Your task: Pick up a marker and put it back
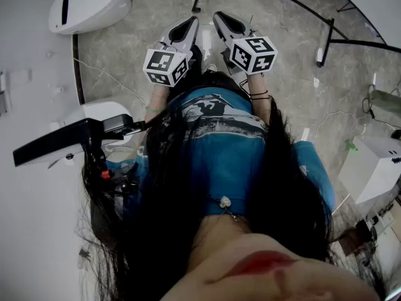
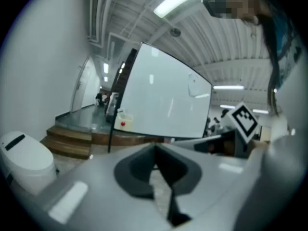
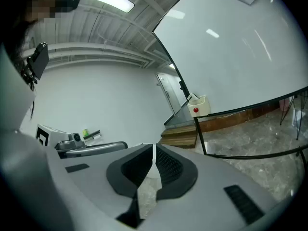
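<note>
No marker shows in any view. In the head view both grippers hang side by side low in front of the person, pointing at the stone floor. My left gripper [image 1: 188,24] [image 2: 155,148] has its jaws together with nothing between them. My right gripper [image 1: 220,19] [image 3: 154,148] is shut and empty as well. A large whiteboard [image 2: 163,100] [image 3: 240,57] on a black frame stands ahead, tilted in both gripper views. A small white box with a red dot [image 2: 122,121] [image 3: 197,106] hangs at its lower corner; its contents cannot be made out.
A white rounded machine [image 1: 88,5] stands at the far left. The whiteboard's black stand legs [image 1: 326,36] cross the floor at the right, near a white box [image 1: 376,165]. A black arm on a stand [image 1: 69,140] juts out at the person's left. Wooden steps [image 2: 72,141] lie beyond.
</note>
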